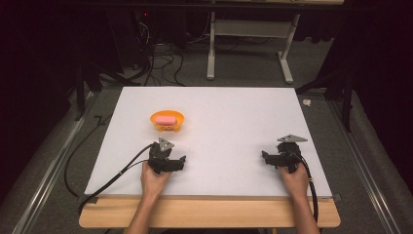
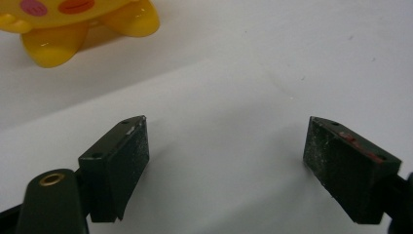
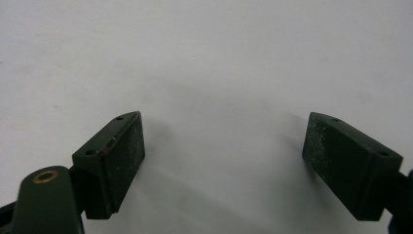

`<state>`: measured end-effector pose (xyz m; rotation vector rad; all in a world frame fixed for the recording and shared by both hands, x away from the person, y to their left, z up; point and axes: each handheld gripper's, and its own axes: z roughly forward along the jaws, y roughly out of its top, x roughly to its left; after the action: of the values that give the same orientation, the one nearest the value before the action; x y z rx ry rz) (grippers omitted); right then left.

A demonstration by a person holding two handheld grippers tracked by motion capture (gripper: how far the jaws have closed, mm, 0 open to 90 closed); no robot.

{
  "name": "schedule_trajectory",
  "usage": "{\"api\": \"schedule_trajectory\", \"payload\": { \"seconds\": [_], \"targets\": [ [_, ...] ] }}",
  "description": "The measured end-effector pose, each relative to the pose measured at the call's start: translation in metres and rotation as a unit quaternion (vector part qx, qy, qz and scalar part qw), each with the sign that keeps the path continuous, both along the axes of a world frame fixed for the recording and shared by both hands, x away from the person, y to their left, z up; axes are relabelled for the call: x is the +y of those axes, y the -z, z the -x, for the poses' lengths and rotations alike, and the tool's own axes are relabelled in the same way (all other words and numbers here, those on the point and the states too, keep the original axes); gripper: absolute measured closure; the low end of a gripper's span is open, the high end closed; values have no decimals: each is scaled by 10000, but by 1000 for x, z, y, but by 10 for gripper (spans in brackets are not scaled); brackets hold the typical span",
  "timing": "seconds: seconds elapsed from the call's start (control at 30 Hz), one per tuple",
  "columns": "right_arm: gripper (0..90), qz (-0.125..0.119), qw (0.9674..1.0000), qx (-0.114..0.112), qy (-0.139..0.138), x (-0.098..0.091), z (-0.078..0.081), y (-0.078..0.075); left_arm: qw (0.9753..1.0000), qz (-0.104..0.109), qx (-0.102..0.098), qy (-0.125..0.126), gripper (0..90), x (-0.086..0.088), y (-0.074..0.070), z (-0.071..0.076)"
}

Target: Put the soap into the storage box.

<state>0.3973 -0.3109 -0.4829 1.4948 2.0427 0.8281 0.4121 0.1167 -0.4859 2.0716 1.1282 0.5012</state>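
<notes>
- High view: your left gripper [image 1: 176,162] rests low on the white table top [image 1: 229,141], jaws spread and holding nothing, and your right gripper [image 1: 271,158] sits well apart on the other side, also spread and empty. The glossy orange plastic bowl on stubby feet [image 1: 167,121] stands just beyond your left gripper, with a pink oval block [image 1: 164,118] lying inside it. Judging from this, nothing has been grasped yet; the whole reach and pick is left to do.
- Left gripper view: your two black jaws stand wide, bare table between them. The bowl's yellow-orange feet and painted pink cheek [image 2: 78,27] sit up and to the left, off your line, so you'd need to turn toward it.
- Right gripper view: your jaws gape over plain white surface [image 3: 209,63], touching nothing. I'd judge this hand is waiting.
</notes>
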Motion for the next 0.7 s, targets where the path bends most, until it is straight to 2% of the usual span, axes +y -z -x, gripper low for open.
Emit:
{"api": "schedule_trajectory", "payload": {
  "seconds": [0.43, 0.7],
  "targets": [
    [160, 2, 10000, 0, 0, 0, 0, 0, 9999, -4, 107, -20, 161, 0, 1, -2],
    [160, 3, 10000, -1, -1, 0, 0, 0, 9999, 18, 106, -19, 159, 0, 2, -2]
  ]
}}
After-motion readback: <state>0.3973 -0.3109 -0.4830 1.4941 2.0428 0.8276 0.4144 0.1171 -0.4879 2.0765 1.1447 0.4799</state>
